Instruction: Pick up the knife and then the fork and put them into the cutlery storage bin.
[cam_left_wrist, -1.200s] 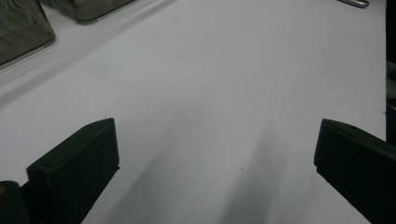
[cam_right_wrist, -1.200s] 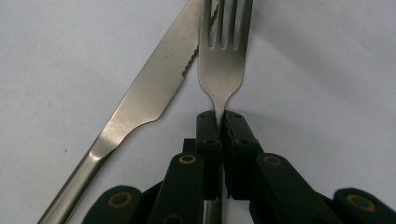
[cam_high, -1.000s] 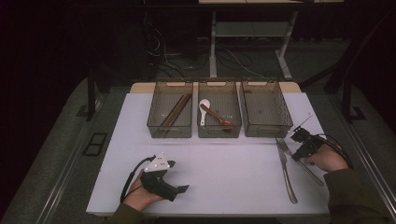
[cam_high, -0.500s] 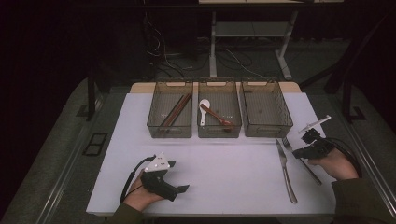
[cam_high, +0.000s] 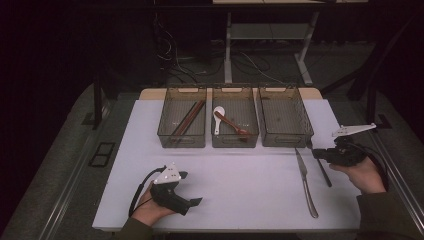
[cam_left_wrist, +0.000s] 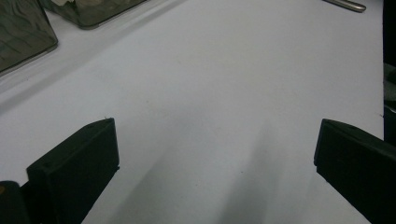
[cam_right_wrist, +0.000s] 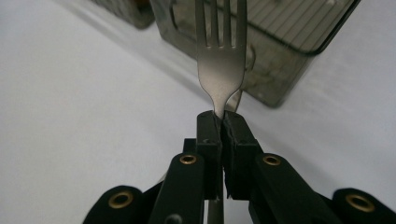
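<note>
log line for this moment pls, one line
right gripper: shut on fork, lifted near right bin | left gripper: open, resting on table | knife: on table

The fork (cam_right_wrist: 221, 70) was brushed metal with a dull sheen, the knife (cam_high: 305, 180) shiny metal, the bins (cam_high: 285, 117) smoky translucent plastic, and the table (cam_high: 250, 185) smooth, matt white.
</note>
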